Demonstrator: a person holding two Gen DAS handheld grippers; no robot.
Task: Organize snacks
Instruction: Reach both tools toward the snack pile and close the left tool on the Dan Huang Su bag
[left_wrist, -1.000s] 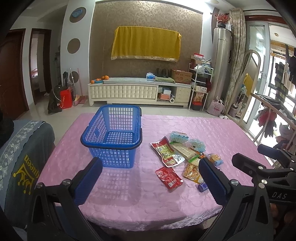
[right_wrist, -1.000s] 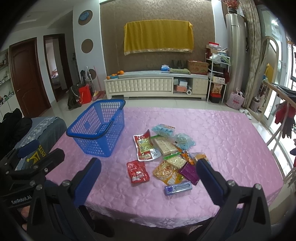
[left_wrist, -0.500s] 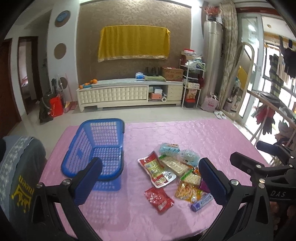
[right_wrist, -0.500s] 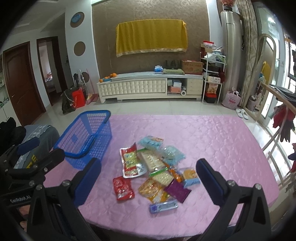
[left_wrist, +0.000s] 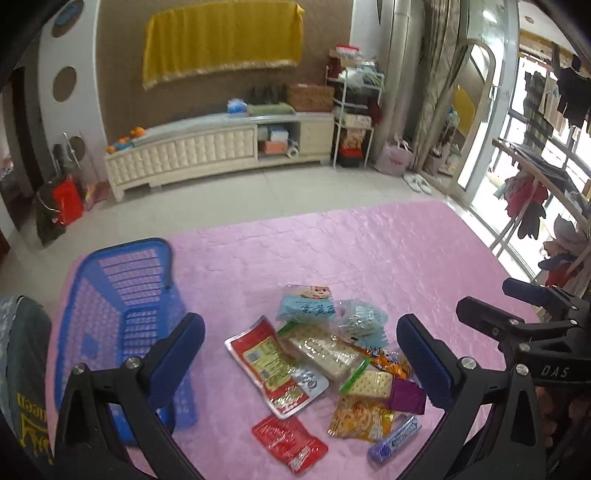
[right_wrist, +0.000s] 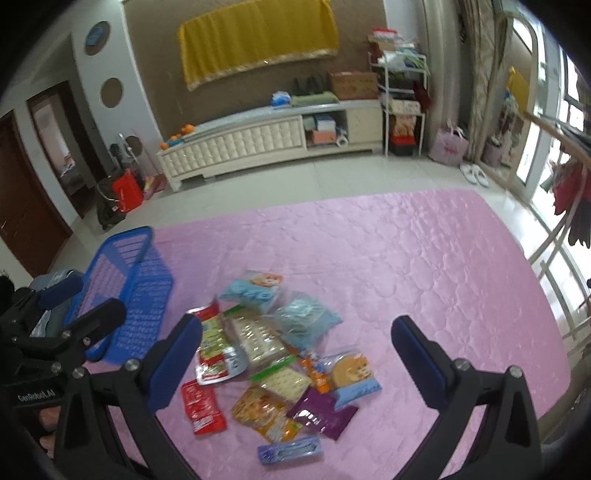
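Observation:
A heap of snack packets (left_wrist: 325, 354) (right_wrist: 273, 354) lies on the pink tablecloth (left_wrist: 332, 251) (right_wrist: 406, 258). It holds a red sachet (left_wrist: 290, 437) (right_wrist: 203, 408), a large red-edged pouch (left_wrist: 275, 365), a purple wrapper (right_wrist: 322, 413) and a blue bar (right_wrist: 290, 449). An empty blue plastic basket (left_wrist: 122, 317) (right_wrist: 125, 291) stands to the left. My left gripper (left_wrist: 301, 365) hangs open above the heap. My right gripper (right_wrist: 295, 363) is open above it too. Both hold nothing.
A grey jacket on a chair (left_wrist: 22, 369) sits at the table's left edge. A white TV cabinet (left_wrist: 221, 147) and a shelf rack (left_wrist: 354, 107) stand far behind. Drying clothes (left_wrist: 535, 199) hang at the right. Bare pink cloth stretches right of the heap.
Both grippers have risen and tilted down over the snack heap, and the left one has swung right. The basket has slid toward the left in both views. Neither has closed.

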